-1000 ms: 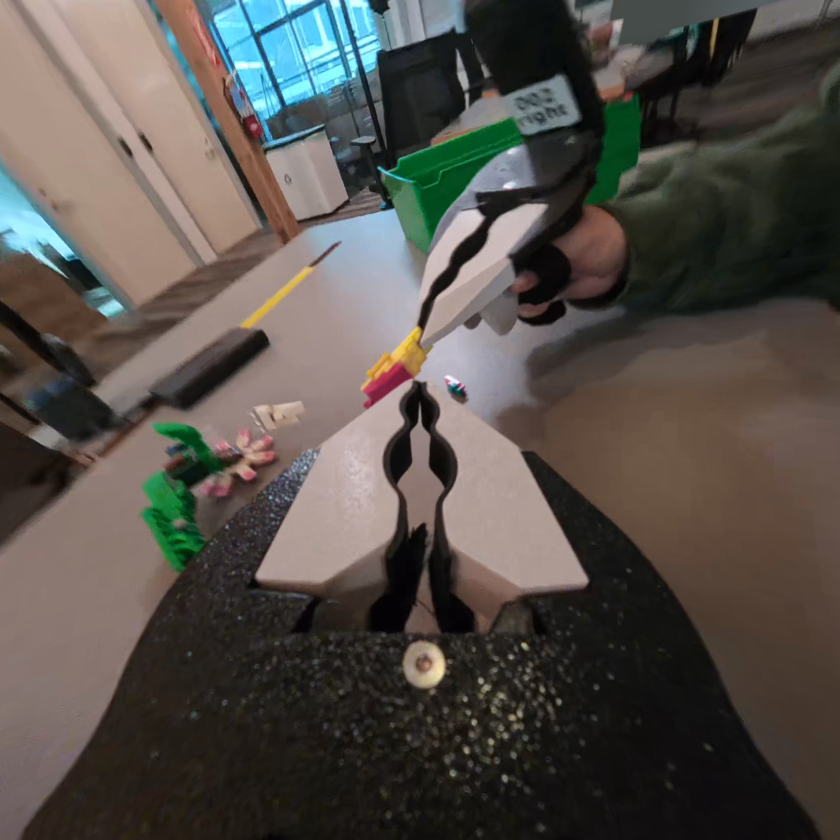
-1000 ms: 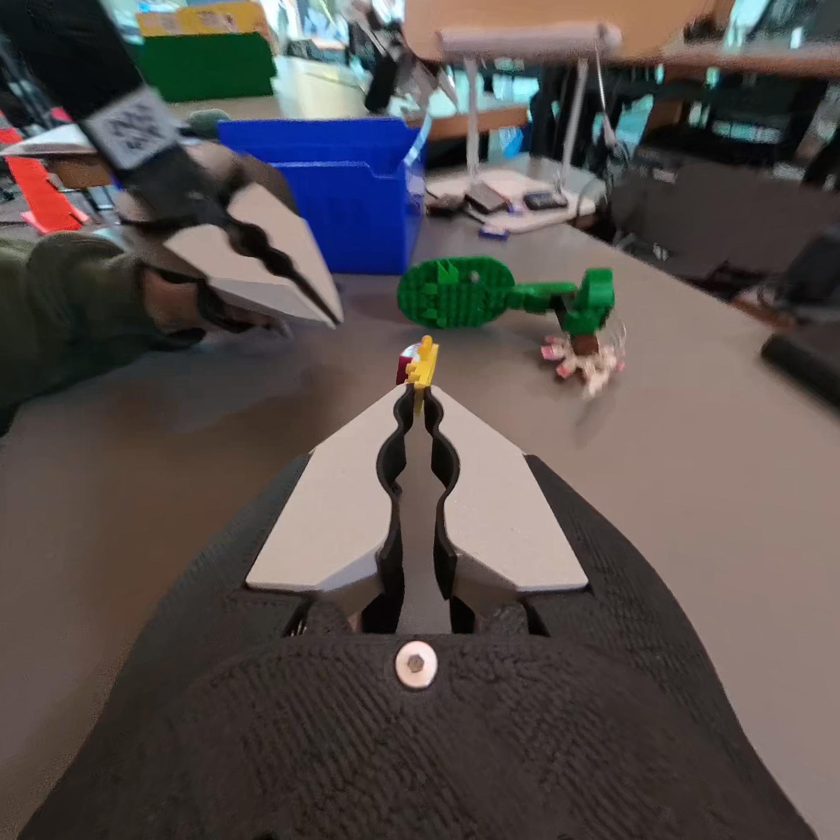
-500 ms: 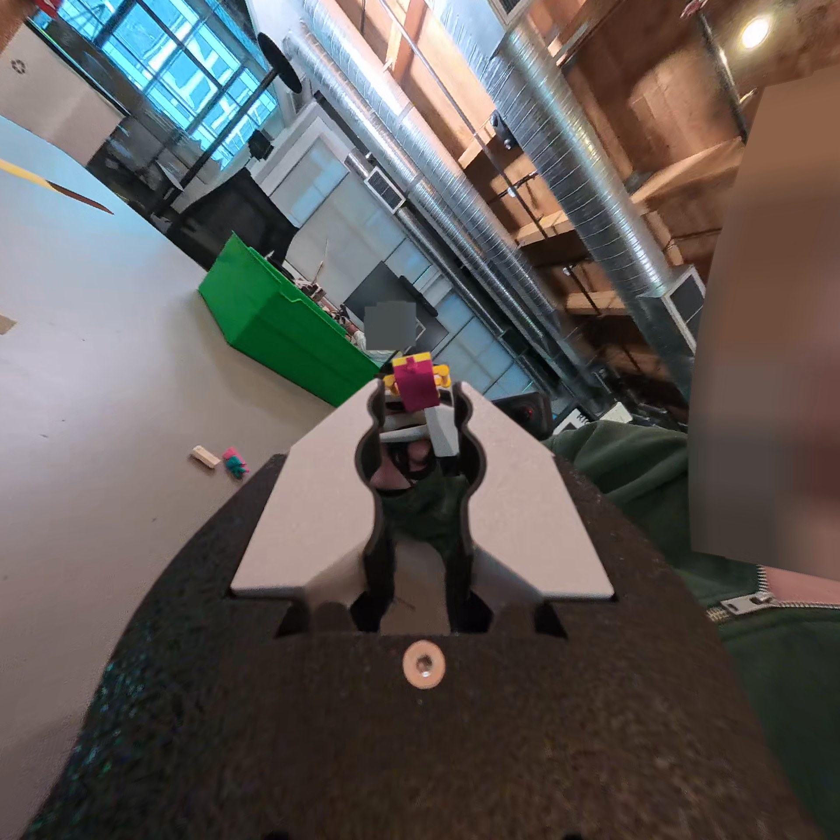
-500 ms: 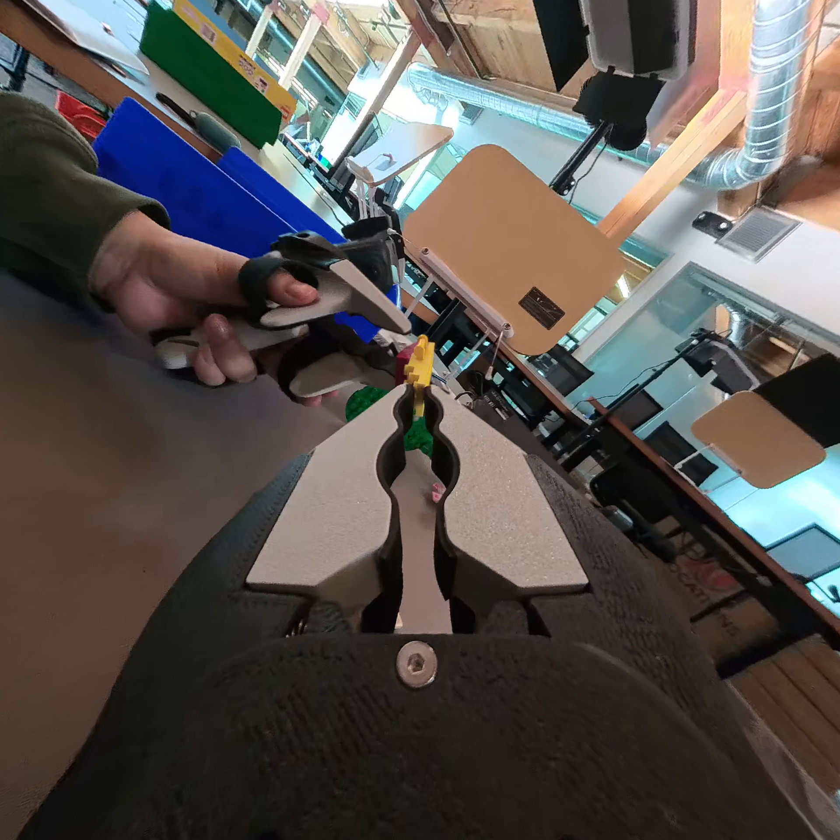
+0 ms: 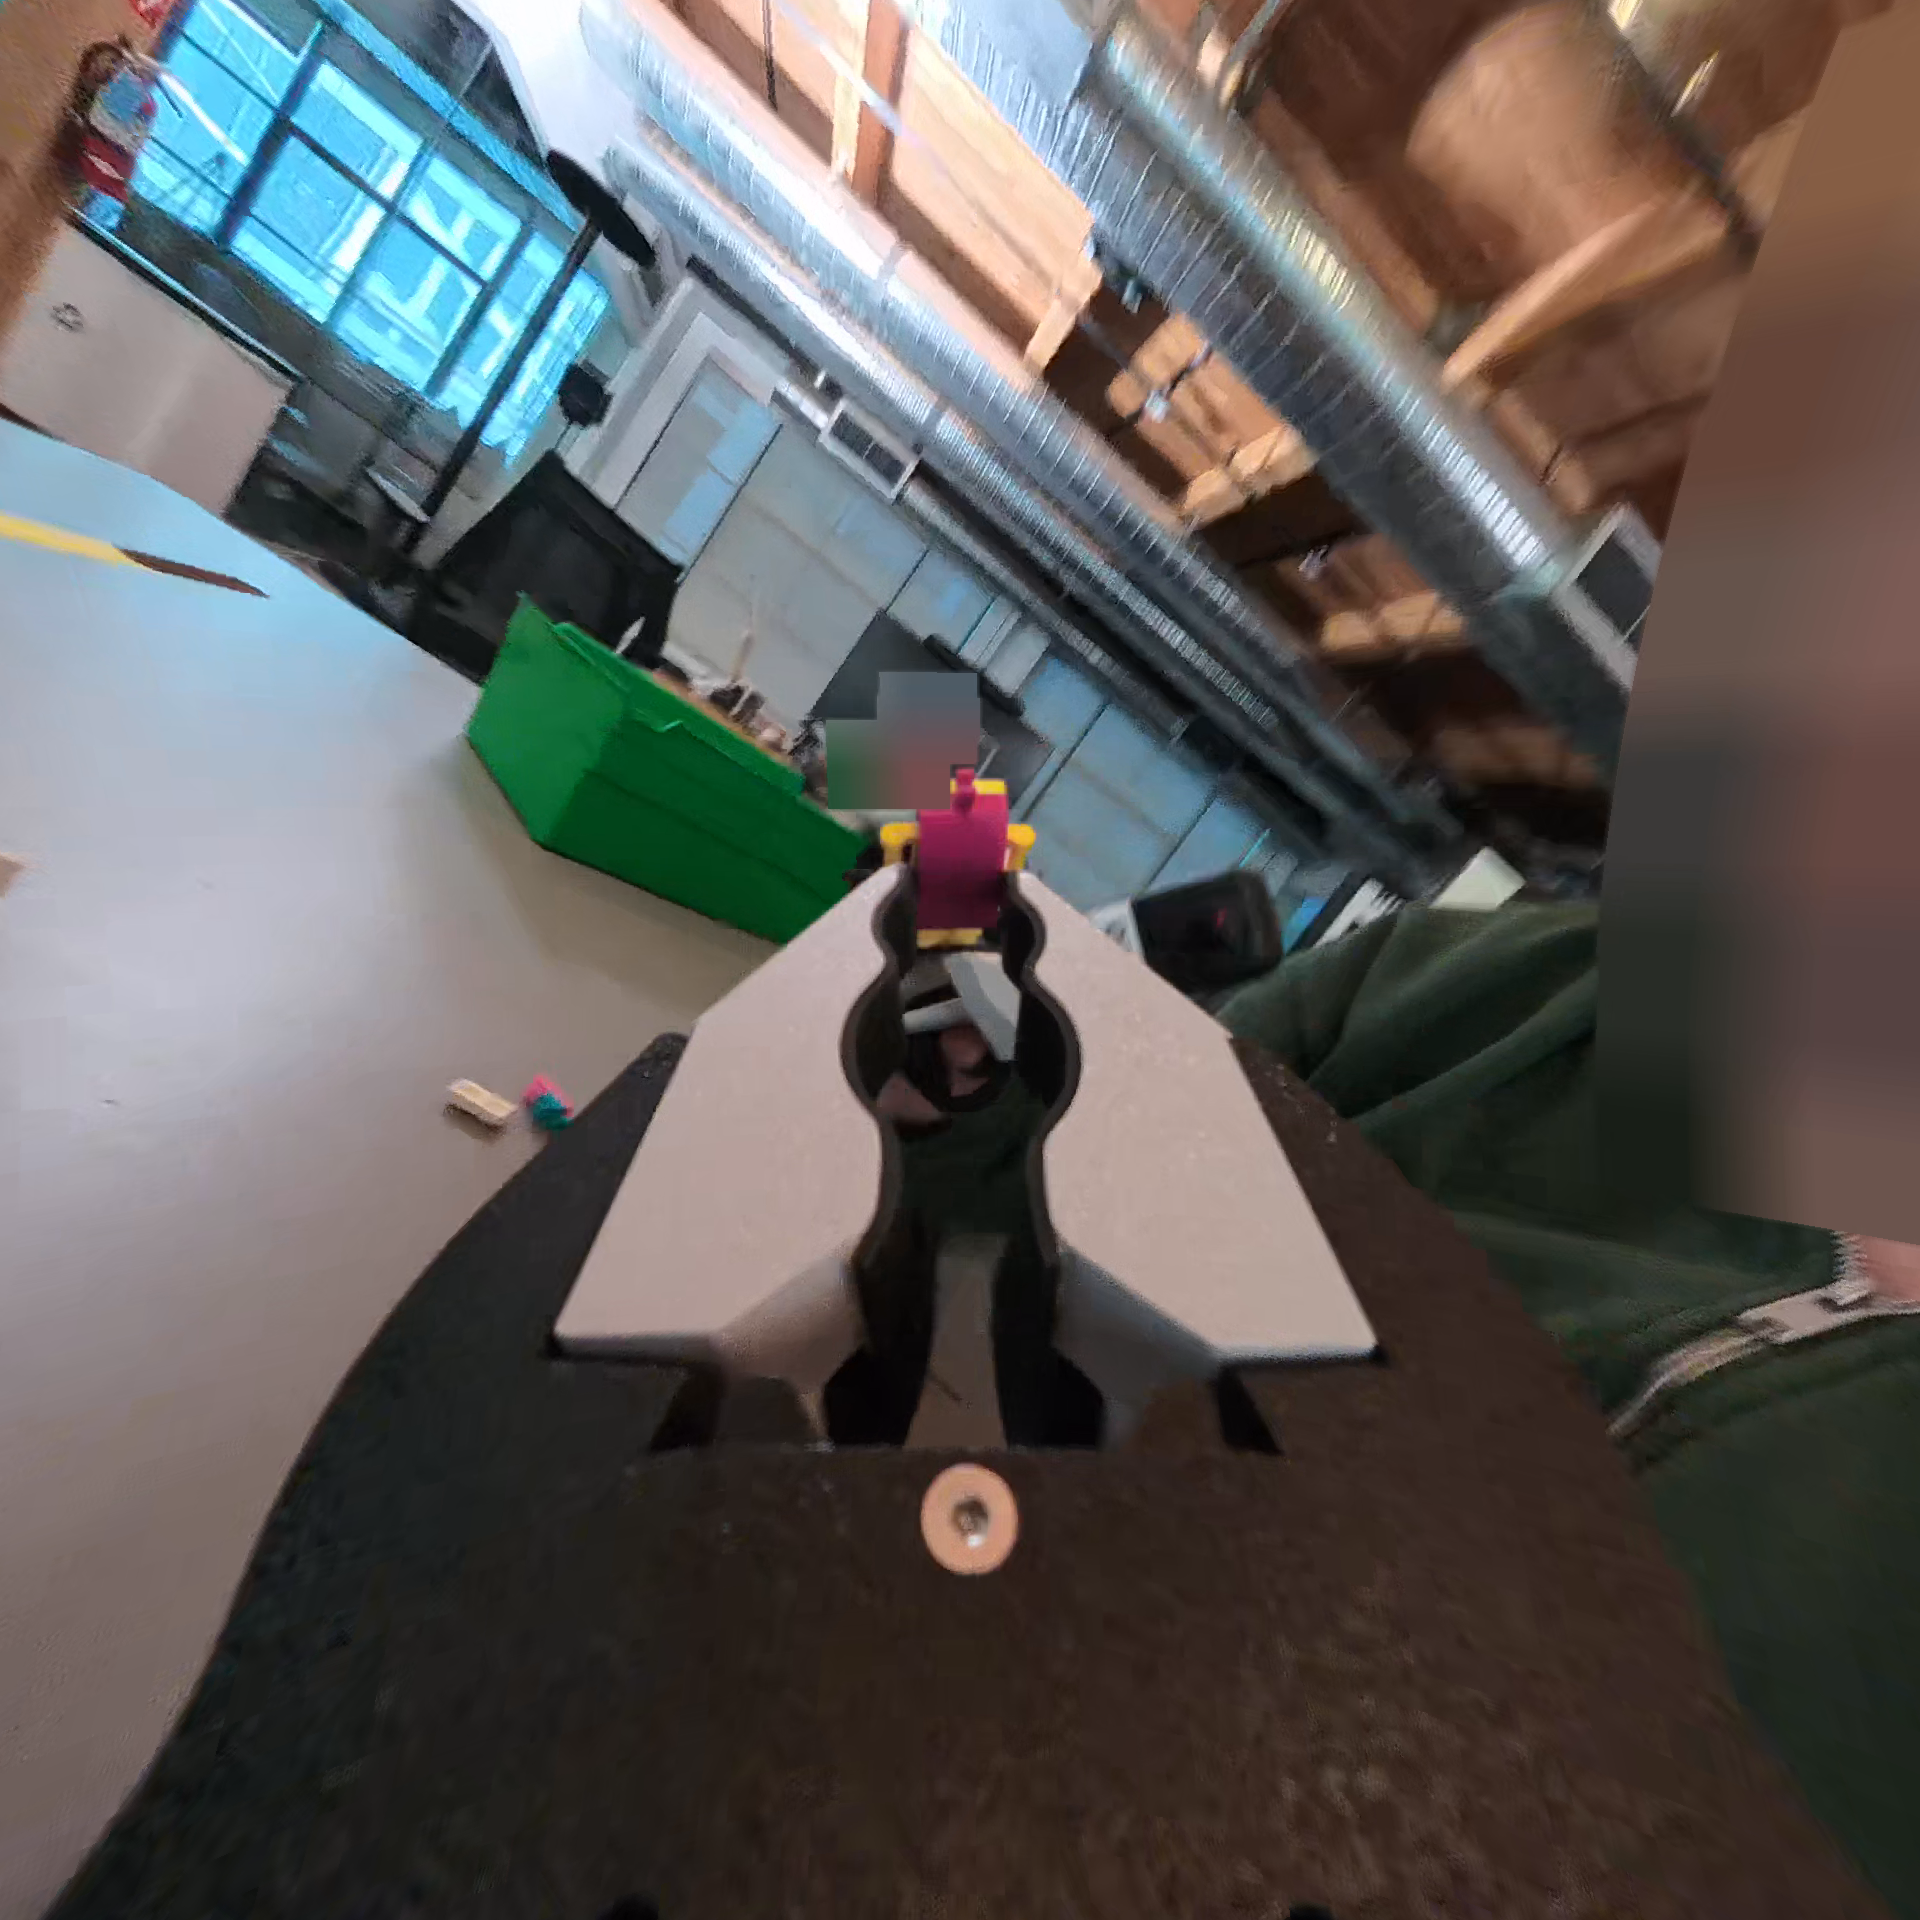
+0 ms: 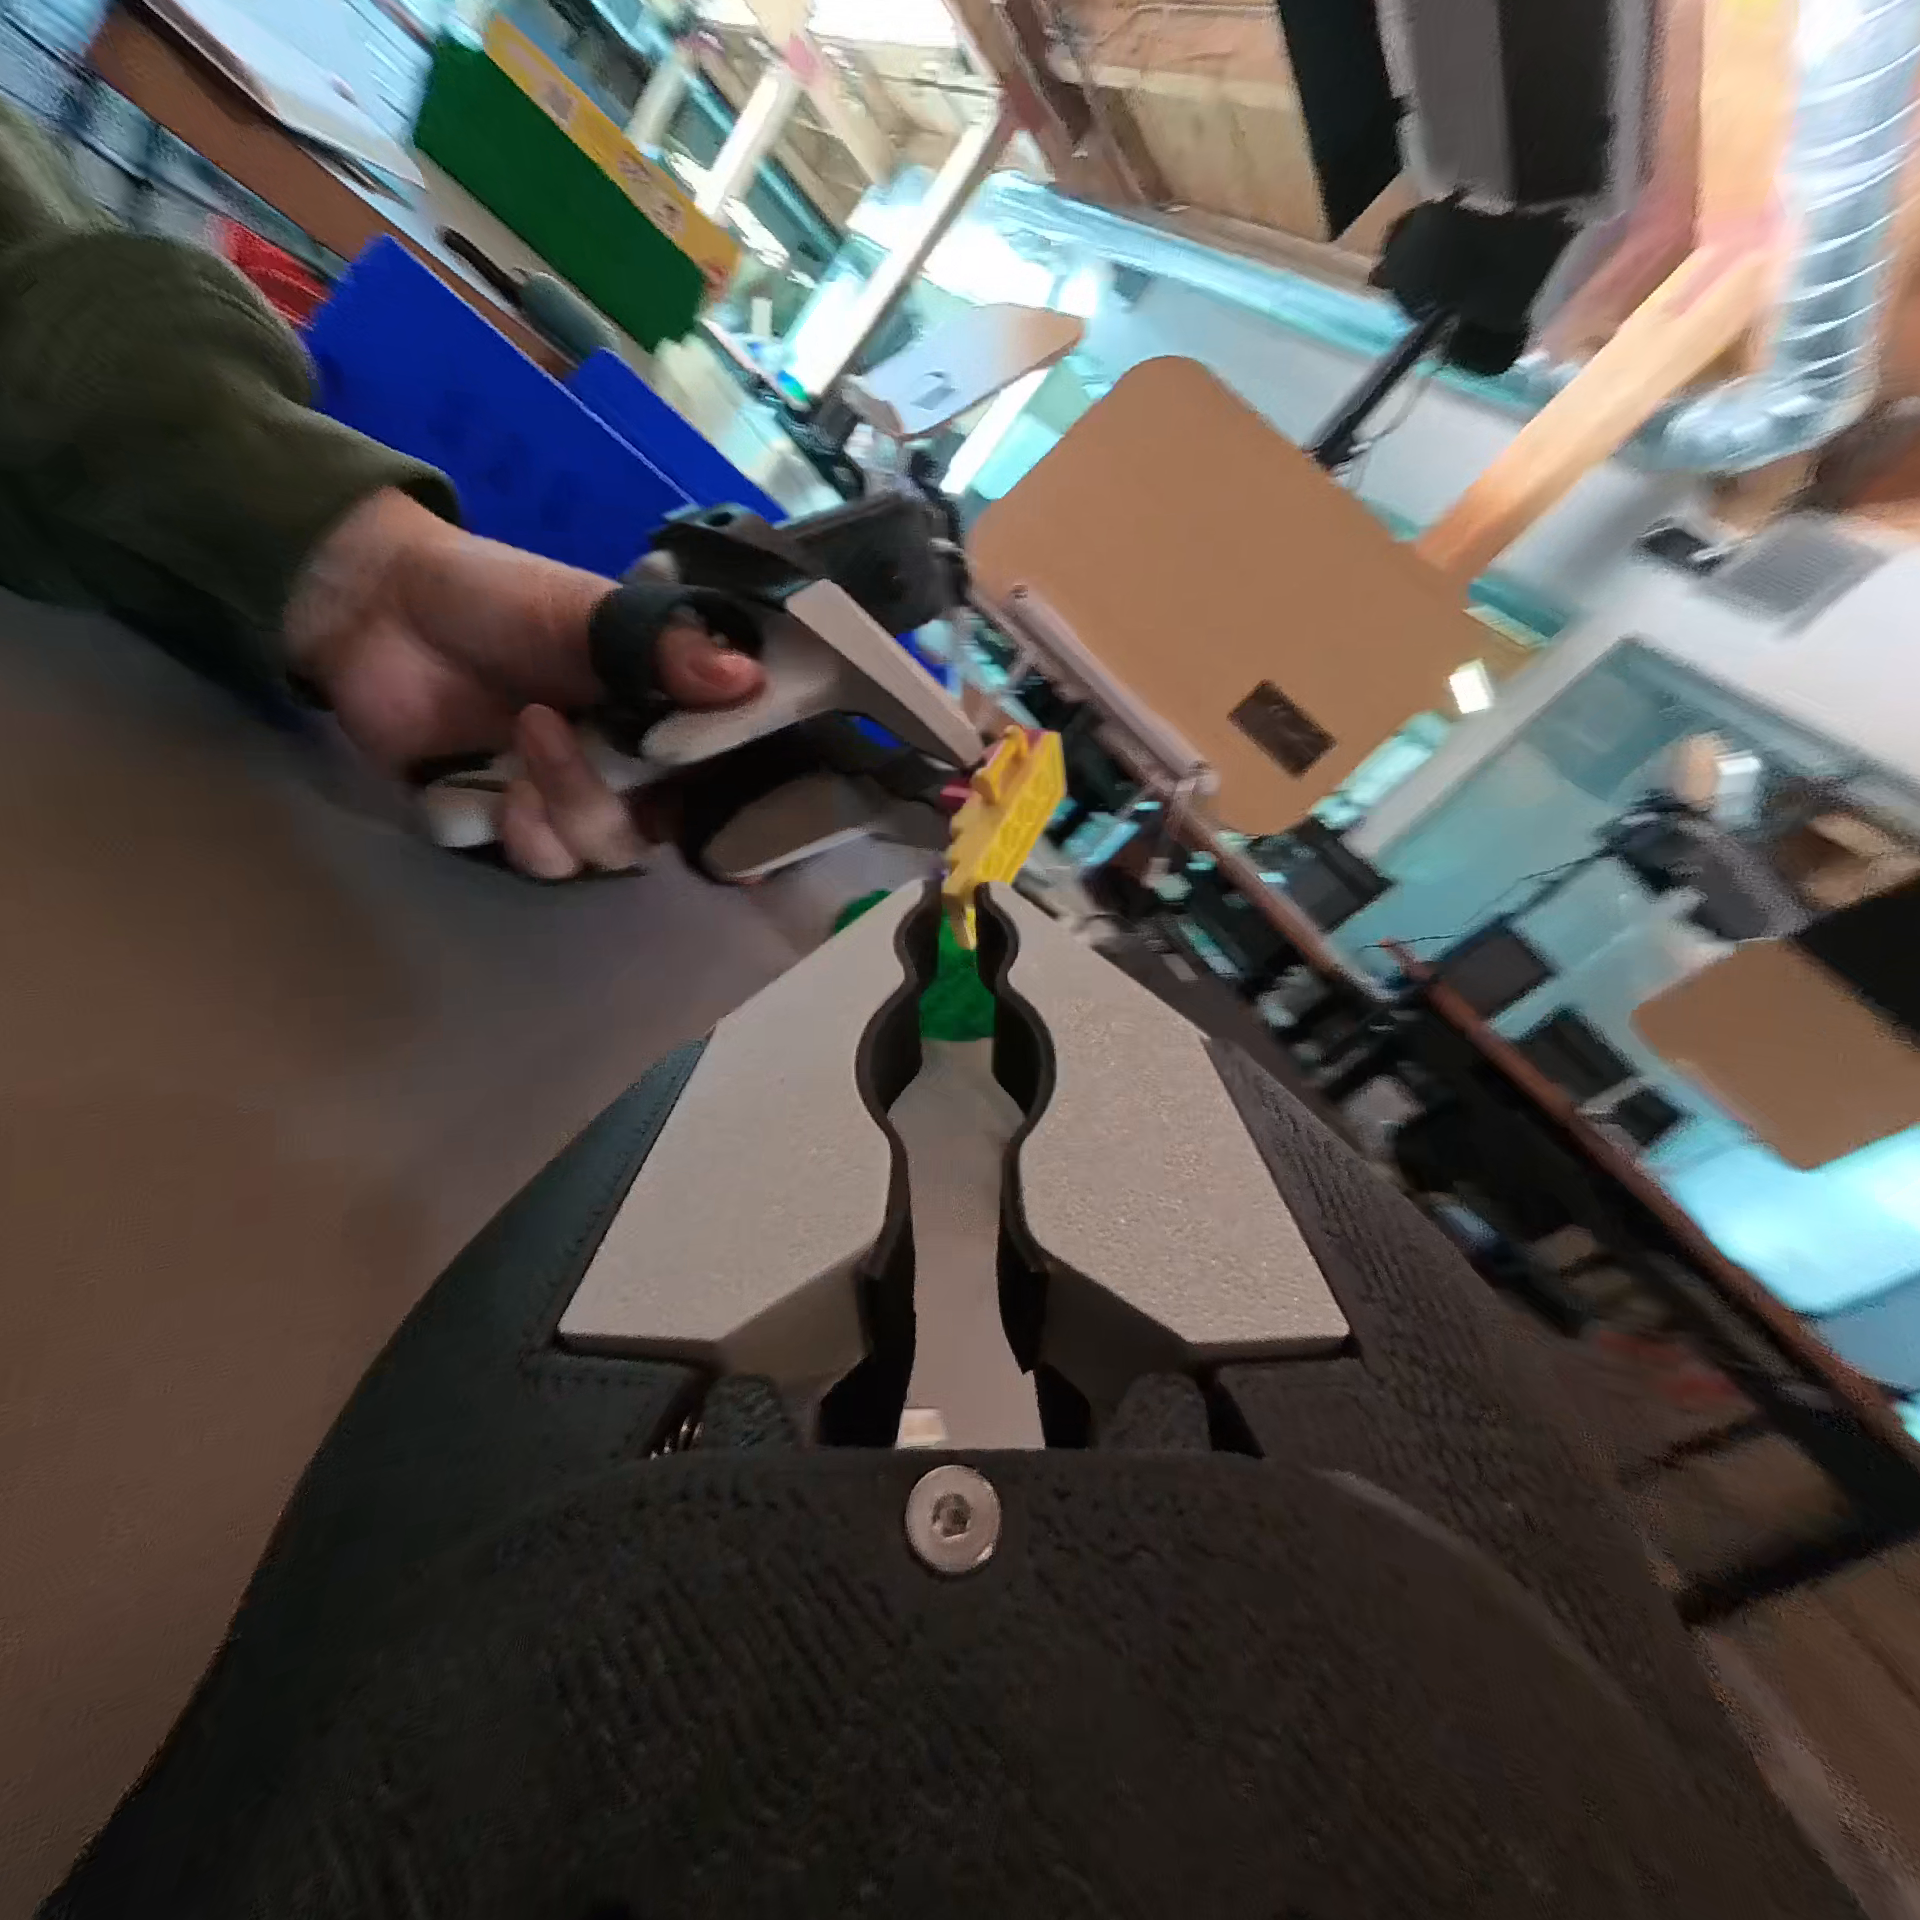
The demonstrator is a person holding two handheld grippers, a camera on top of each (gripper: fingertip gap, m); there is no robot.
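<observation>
A small yellow-and-magenta brick assembly is held in the air between both grippers. My left gripper is shut on its magenta part, with yellow bits showing on either side. My right gripper is shut on the lower edge of the yellow part. In the right wrist view the left gripper, held by a hand, meets the assembly from the left. In the left wrist view the right gripper's fingers show through the gap below the assembly.
A grey table lies below, with a green bin at its far side and two small loose pieces on it. A blue bin and a green brick model show in the right wrist view. A green-sleeved arm is at the right.
Both grippers rose from the table and tilted upward. The left gripper, shut and empty a second ago, now grips the magenta part of the assembly the right one held.
</observation>
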